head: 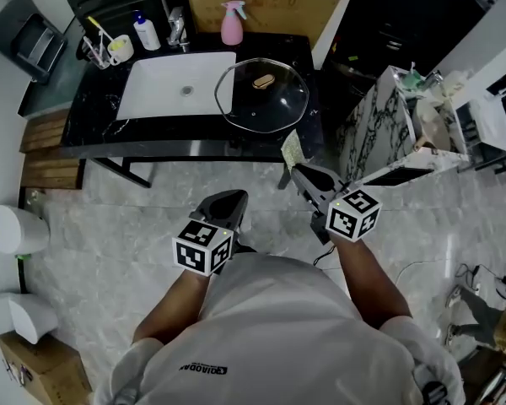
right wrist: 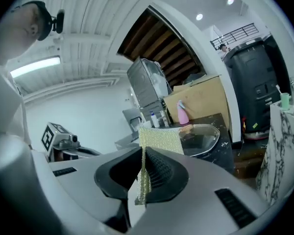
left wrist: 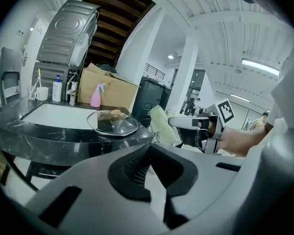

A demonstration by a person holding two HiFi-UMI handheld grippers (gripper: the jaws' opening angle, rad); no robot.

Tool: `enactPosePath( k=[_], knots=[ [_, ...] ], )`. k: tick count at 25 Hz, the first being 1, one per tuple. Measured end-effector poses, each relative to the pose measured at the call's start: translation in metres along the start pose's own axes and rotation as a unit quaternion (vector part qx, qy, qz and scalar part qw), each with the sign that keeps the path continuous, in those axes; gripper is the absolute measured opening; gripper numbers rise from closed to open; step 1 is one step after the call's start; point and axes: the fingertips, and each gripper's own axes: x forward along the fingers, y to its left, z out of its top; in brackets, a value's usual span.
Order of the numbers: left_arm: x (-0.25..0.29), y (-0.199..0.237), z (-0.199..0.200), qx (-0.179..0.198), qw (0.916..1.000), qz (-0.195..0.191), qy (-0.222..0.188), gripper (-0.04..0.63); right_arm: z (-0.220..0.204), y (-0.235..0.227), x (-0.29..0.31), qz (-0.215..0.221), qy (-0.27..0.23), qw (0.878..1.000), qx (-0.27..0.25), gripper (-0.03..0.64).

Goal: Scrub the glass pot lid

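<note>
Gripping scrub cloth (right wrist: 159, 141), right gripper (right wrist: 142, 180) seemingly hides its lower edge.

The glass pot lid (head: 261, 95) lies flat, dome up, on the black surface (head: 152, 129), its metal rim unbroken and a tan knob (head: 264, 81) at its centre. It sits ahead of the right tool (right wrist: 141, 155), well apart from it. A thin yellow-green scrubbing cloth (right wrist: 159, 140) with a glittery weave is pinched between that tool's closed jaws. It stands on edge and sticks out past their tips toward the lid, not touching it.
</note>
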Motion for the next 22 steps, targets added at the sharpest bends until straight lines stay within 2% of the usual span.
enactPosePath(
  k=[8, 15, 22],
  knots=[
    [-0.015, -0.041, -0.012, 0.0, 0.9998, 0.015, -0.017, 0.012, -0.01, 0.038, -0.062, 0.008, -0.037, 0.999, 0.002, 0.057],
    [-0.023, -0.055, -0.015, 0.021, 0.9994, 0.021, -0.017, 0.012, -0.019, 0.051, -0.085, 0.002, -0.055, 0.998, -0.005, 0.057],
    [-0.025, -0.059, -0.008, 0.04, 0.9989, 0.022, -0.013, 0.012, -0.028, 0.055, -0.093, -0.003, -0.052, 0.999, -0.004, 0.055]
  ],
)
